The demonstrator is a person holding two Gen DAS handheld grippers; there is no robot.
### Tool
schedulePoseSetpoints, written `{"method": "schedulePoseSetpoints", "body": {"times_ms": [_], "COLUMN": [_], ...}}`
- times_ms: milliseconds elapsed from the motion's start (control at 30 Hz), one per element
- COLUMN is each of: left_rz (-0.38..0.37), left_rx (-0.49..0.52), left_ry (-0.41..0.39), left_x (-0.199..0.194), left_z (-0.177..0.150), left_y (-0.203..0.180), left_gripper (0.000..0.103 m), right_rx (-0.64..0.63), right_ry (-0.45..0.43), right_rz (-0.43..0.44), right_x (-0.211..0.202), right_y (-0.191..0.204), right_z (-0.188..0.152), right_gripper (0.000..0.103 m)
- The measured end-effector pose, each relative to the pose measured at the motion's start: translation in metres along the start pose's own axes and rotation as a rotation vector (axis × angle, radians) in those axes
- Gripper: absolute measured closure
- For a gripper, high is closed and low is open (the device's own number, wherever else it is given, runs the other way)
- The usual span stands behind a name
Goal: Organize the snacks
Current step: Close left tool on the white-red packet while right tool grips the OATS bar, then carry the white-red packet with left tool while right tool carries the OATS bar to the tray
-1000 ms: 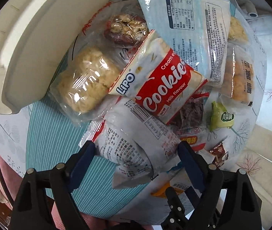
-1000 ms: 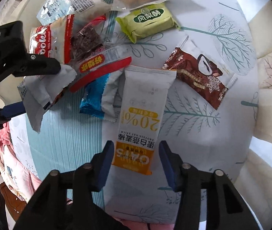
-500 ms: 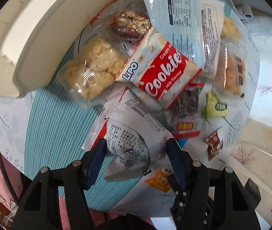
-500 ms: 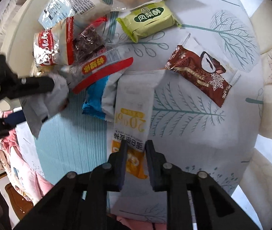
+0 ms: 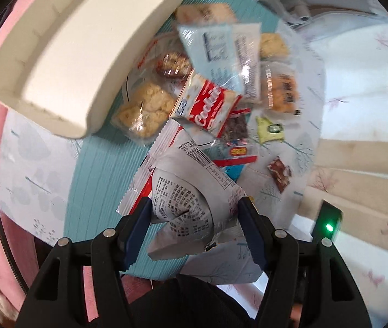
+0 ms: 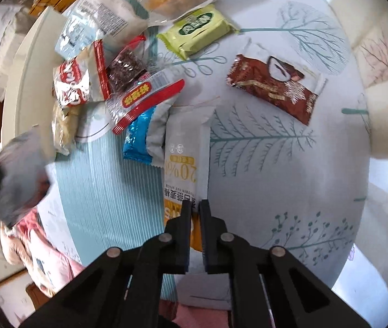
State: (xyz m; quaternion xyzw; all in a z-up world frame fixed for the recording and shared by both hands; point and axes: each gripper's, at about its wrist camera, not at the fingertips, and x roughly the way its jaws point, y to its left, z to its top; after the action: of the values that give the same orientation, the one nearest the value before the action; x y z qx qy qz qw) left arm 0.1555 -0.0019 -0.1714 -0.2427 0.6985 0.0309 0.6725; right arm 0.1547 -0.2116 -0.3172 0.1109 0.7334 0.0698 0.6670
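Now both grippers are lifting snacks: the right gripper [image 6: 195, 209], having closed, is clamping the oat bar [image 6: 185, 164], while the left gripper [image 5: 194, 213] is carrying its pinched white packet [image 5: 191, 191] toward the cream tray [image 5: 84, 54].

Snacks heaped on my bench beside the tray

My left claw [image 5: 192, 213] holds a crumpled packet [image 5: 185, 188] above the bench [image 6: 275, 169]; beyond it lies the heap, with the cookie pack [image 5: 207, 106] on top and the tray [image 5: 65, 46] to its left. My right claw [image 6: 193, 209] pinches the oat bar [image 6: 184, 164], with the chocolate wrapper [image 6: 273, 87] lying apart to its right.

Silver packet [image 6: 20, 175] in left tongs smeared by blur.
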Motion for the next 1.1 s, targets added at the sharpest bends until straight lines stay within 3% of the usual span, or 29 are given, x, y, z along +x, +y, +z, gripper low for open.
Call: {"method": "schedulePoseSetpoints", "body": {"times_ms": [100, 167, 233, 300, 567, 733, 933, 1100], "left_rz": [-0.036, -0.058, -0.067, -0.087, -0.131, -0.128, -0.115, -0.088], "left_rx": [0.058, 0.103, 0.132, 0.170, 0.247, 0.246, 0.225, 0.232], "left_ry": [-0.030, -0.060, -0.085, -0.119, -0.244, -0.279, -0.295, -0.310], "left_x": [-0.027, -0.047, -0.059, -0.077, -0.130, -0.147, -0.159, -0.161], "left_z": [-0.002, -0.003, -0.004, -0.004, -0.001, 0.008, 0.022, 0.038], "left_y": [0.005, 0.008, 0.010, 0.014, 0.042, 0.067, 0.105, 0.135], "left_gripper": [0.040, 0.040, 0.040, 0.040, 0.040, 0.040, 0.040, 0.040], "right_rx": [0.019, 0.028, 0.029, 0.030, 0.069, 0.125, 0.229, 0.330], "right_ry": [-0.036, -0.048, -0.064, -0.077, -0.117, -0.132, -0.161, -0.181], "right_rz": [-0.032, -0.064, -0.114, -0.141, -0.195, -0.221, -0.196, -0.134], "right_x": [-0.001, 0.001, 0.005, 0.010, 0.026, 0.033, 0.035, 0.019], "right_y": [0.004, 0.007, 0.015, 0.024, 0.046, 0.061, 0.056, 0.041], "right_z": [-0.002, -0.003, -0.007, -0.010, -0.013, -0.015, -0.016, -0.039], "right_gripper": [0.093, 0.086, 0.070, 0.065, 0.061, 0.061, 0.062, 0.063]}}
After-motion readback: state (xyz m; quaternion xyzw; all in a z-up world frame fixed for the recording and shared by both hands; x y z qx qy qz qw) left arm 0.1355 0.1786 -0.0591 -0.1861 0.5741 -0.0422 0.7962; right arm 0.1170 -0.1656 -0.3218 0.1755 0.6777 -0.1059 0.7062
